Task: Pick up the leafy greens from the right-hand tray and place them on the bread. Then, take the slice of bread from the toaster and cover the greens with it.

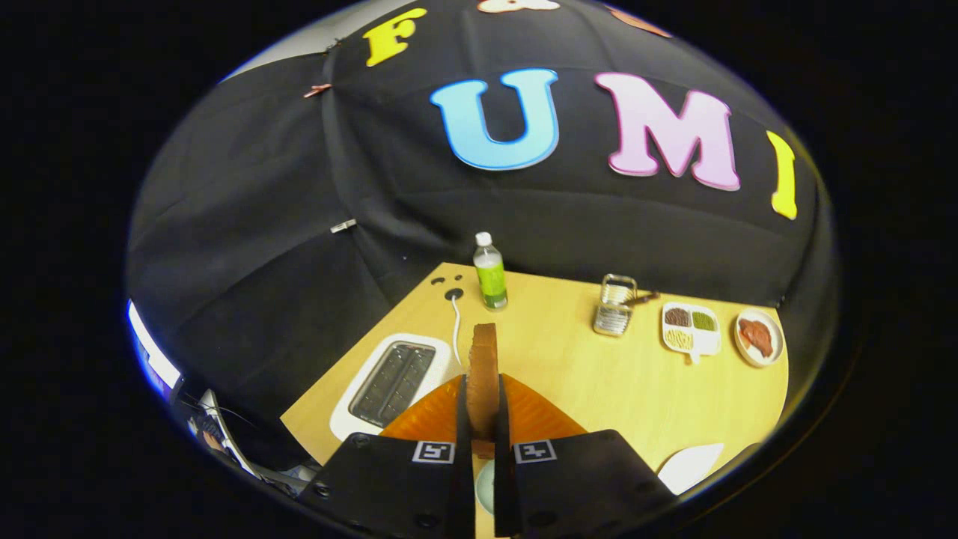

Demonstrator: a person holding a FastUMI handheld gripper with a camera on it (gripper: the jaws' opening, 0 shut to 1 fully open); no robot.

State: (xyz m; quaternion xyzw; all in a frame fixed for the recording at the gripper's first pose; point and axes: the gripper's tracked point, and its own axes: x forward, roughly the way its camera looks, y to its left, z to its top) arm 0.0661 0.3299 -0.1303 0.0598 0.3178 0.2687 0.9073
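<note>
My own gripper (483,430) blocks much of the lower middle of the frame, so I cannot see the bottom edge of the slice of bread (483,378) I hold, nor most of the orange tray (539,415) behind the fingers; a pale round shape between the finger bases is too cut off to name. My fingers are nearly closed, both pressing the flat sides of the slice, which stands on edge and rises upright between them, its brown crust facing me. Left of the slice, on the wooden table (599,374), sits the white toaster (393,382) with its dark slots showing no bread, its white cord (456,329) running up to a hole in the table. Beyond the slice, toward the middle of the frame, stands a clear bottle (490,273) with a green label. Further right are a small metal grater-like rack (615,307), a white divided dish (690,328) with brown, green and pale fillings that are too small to identify, and a round plate (759,337) holding something reddish. At the lower right, a white plate (690,466) is cut off.
</note>
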